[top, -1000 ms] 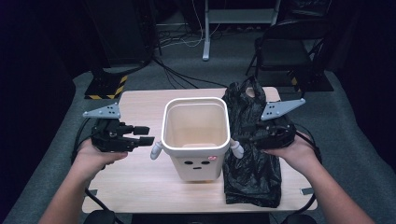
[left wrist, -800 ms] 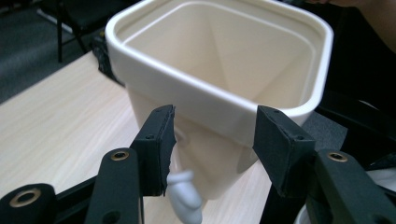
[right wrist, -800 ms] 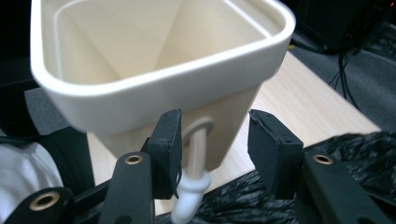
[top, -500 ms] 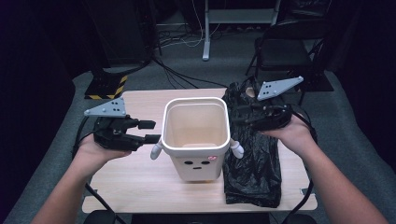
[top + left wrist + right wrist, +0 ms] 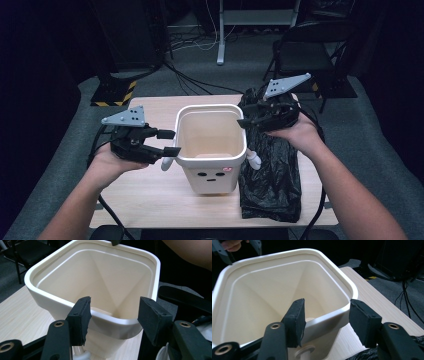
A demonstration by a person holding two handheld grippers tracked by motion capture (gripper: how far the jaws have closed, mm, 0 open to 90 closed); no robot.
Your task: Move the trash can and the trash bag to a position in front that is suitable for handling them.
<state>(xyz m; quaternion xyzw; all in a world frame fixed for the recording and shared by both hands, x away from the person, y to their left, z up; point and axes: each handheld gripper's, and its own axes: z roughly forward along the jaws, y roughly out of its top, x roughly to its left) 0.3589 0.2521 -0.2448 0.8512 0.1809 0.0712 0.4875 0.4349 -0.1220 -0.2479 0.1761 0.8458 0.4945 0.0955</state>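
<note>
A white square bin with a small face on its front stands open and empty in the middle of the wooden table. A crumpled black plastic bag lies to its right. My left gripper is at the bin's left rim, open. In the left gripper view its jaws have just been opening, and the bin's rim lies in the gap, untouched. My right gripper hovers at the bin's far right corner. Its jaws have also been opening, with the rim between the pads, untouched.
The bin has small white arm-like pegs on its sides. On the floor behind the table stand a black chair, a desk leg, cables and a yellow-striped base. Cables trail from both grippers off the table's near edge.
The right gripper has lifted from beside the bag and moved up and inward to the bin's far right corner. The left gripper has edged toward the bin's rim. Both pairs of jaws stand wider.
</note>
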